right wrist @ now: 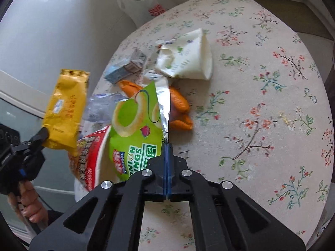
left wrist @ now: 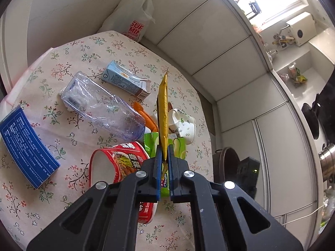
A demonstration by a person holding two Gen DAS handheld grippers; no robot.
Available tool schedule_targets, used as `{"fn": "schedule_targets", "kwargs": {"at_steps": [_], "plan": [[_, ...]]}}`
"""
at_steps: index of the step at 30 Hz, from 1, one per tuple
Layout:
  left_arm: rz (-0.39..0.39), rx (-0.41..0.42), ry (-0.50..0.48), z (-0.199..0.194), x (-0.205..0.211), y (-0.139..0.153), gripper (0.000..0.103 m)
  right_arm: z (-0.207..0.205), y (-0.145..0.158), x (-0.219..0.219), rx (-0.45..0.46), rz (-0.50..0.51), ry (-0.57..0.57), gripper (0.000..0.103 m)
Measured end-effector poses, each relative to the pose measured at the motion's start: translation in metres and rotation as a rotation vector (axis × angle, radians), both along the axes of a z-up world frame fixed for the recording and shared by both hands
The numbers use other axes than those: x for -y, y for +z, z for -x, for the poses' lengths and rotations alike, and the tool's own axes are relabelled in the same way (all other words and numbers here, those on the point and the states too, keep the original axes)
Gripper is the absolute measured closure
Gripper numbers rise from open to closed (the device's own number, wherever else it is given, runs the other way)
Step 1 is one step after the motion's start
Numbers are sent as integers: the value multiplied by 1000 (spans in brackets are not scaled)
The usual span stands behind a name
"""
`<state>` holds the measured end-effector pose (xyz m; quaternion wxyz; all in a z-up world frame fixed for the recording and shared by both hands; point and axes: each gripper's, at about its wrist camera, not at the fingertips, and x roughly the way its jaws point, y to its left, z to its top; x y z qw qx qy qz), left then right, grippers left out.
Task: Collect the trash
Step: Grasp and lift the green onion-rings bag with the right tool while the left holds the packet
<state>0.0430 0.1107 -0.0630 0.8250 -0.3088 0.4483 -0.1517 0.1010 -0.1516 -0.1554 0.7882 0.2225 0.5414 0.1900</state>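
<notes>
My left gripper [left wrist: 165,149] is shut on the lower end of a yellow snack packet [left wrist: 162,108], which stands edge-on above the table. In the right wrist view that left gripper [right wrist: 45,134] holds the yellow packet [right wrist: 65,113] up at the left, a hand below it. My right gripper [right wrist: 166,145] is shut, its tips pinching the torn foil edge of a green onion-rings bag [right wrist: 134,129]. Beside the bag lie a red noodle cup [right wrist: 90,156], an orange wrapper [right wrist: 178,100] and a crumpled paper cup [right wrist: 188,60].
On the flowered tablecloth [right wrist: 261,104] also lie a clear plastic bottle [left wrist: 100,104], a blue-grey carton [left wrist: 125,80] and a blue box [left wrist: 27,144]. A white plastic bag [left wrist: 134,14] hangs past the far edge. Cabinets [left wrist: 230,73] and a dark round container [left wrist: 228,163] are at the right.
</notes>
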Motion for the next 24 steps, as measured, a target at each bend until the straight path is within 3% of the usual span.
{"fn": "schedule_targets", "kwargs": {"at_steps": [6, 8, 10, 11, 12, 13, 14, 18, 20, 24], "plan": [[0, 1, 6, 1, -2, 0, 98, 11, 25, 0, 79, -50, 37, 103], [8, -3, 8, 1, -3, -2, 98, 14, 28, -1, 79, -79, 60, 103], [14, -7, 8, 0, -3, -2, 98, 11, 21, -3, 51, -93, 51, 96], [13, -7, 8, 1, -3, -2, 98, 11, 16, 0, 32, -93, 34, 75], [12, -6, 8, 1, -3, -2, 98, 10, 10, 3, 7, -104, 26, 39], [11, -6, 6, 1, -3, -2, 98, 8, 4, 5, -20, -120, 15, 25], [12, -6, 6, 2, -3, -2, 98, 8, -3, 9, -45, -136, -16, 19], [22, -14, 17, 2, -9, -4, 98, 5, -22, 24, -78, -187, -63, 19], [26, -16, 22, 3, -12, -5, 98, 7, -27, 34, -92, -260, -81, 19], [25, -14, 25, 4, -14, -5, 98, 9, -27, 34, -90, -320, -79, 20]]}}
